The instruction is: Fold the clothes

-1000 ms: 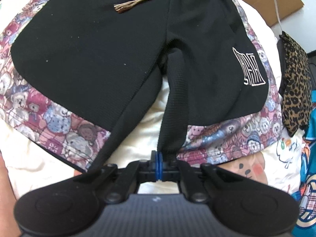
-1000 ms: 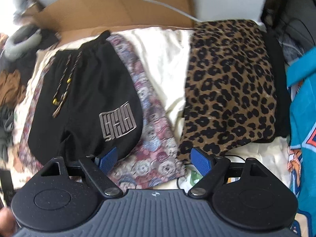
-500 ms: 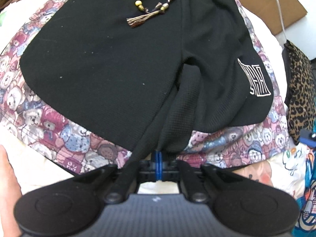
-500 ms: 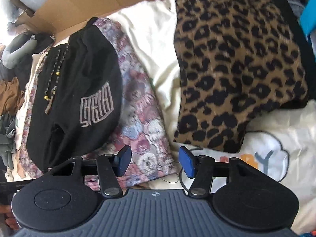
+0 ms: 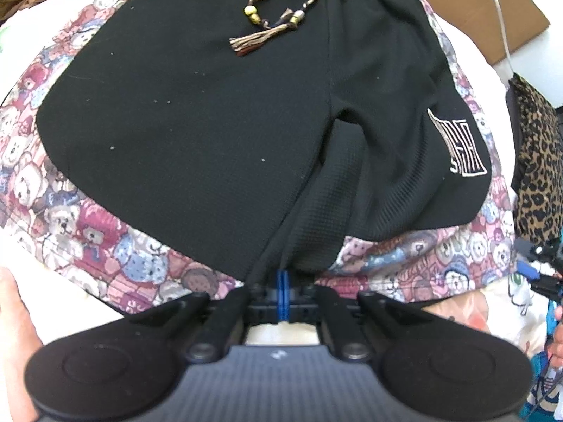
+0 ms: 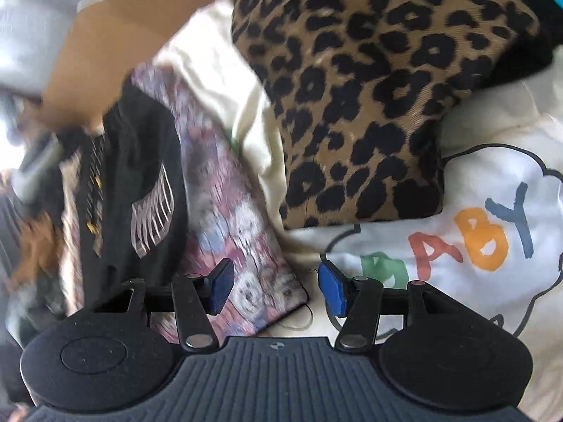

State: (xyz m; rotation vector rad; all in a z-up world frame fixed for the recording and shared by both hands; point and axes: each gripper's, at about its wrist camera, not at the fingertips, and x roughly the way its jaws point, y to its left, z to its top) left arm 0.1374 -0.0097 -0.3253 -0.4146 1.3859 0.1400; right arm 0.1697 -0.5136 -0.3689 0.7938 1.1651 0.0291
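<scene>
Black shorts (image 5: 211,123) with teddy-bear print side panels and a beaded drawstring (image 5: 278,17) lie flat on a cream bedsheet. My left gripper (image 5: 282,293) is shut on the black inner leg hem at the crotch of the shorts, which bunches up toward it. In the right wrist view the same shorts (image 6: 140,183) appear blurred at the left. My right gripper (image 6: 276,290) stands open over the lower right corner of the bear-print hem (image 6: 260,288), with nothing pinched between its blue pads.
A folded leopard-print garment (image 6: 369,105) lies right of the shorts. White fabric printed "BABY" (image 6: 475,239) lies below it. Brown cardboard (image 6: 116,35) and a white cable (image 5: 499,17) sit behind. A hand (image 5: 17,323) shows at the lower left edge.
The left gripper pushed the gripped inner leg fabric forward, closing the gap between the legs. The right gripper moved down and left toward the bear-print corner, staying open.
</scene>
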